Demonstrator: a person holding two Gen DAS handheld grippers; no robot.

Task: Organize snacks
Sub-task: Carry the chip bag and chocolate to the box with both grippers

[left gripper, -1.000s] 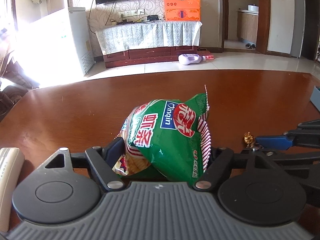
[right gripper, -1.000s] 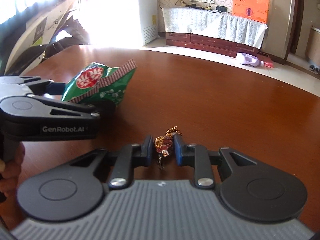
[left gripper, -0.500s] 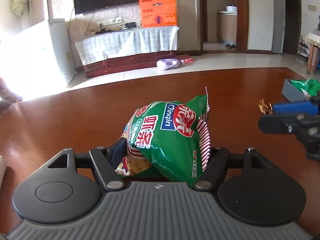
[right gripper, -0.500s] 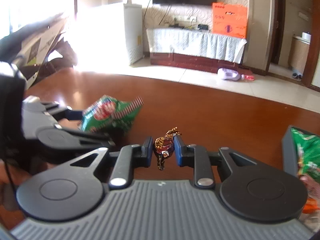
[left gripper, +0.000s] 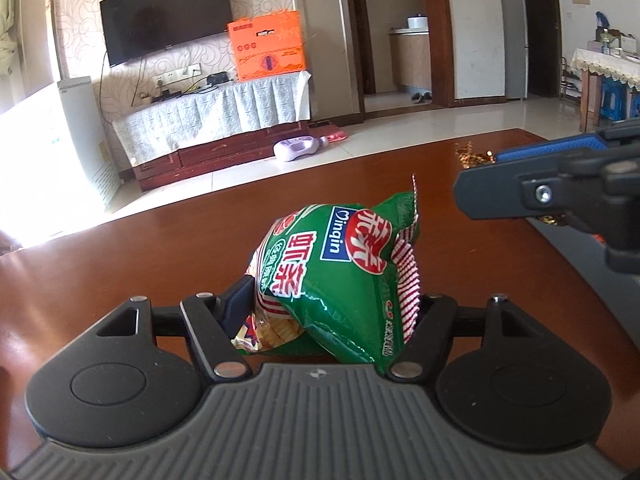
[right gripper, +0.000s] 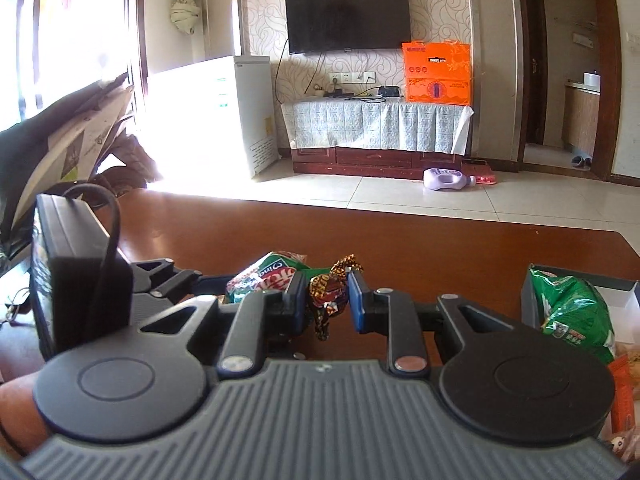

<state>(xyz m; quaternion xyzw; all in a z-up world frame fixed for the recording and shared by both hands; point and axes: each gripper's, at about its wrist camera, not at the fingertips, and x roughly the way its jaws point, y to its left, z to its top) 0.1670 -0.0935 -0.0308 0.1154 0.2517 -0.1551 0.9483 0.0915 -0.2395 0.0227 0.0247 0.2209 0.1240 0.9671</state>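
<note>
While the left gripper [left gripper: 332, 304] clamps a crinkled green foil snack bag [left gripper: 340, 276], the right gripper [right gripper: 323, 300] pinches a brown-and-gold twist-wrapped candy [right gripper: 326, 294] beside it.

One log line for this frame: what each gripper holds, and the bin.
left gripper: shut on green snack bag | right gripper: shut on wrapped candy | bin: holds another green bag

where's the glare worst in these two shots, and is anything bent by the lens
Left wrist view: sunlight blows out the white cabinet and floor at left; the door frames bow outward; the green crinkly snack bag stays sharp. Right wrist view: the window and floor by the cabinet wash out to white; the brown-and-gold wrapped candy is crisp, while the dark wooden table edge curves.
</note>
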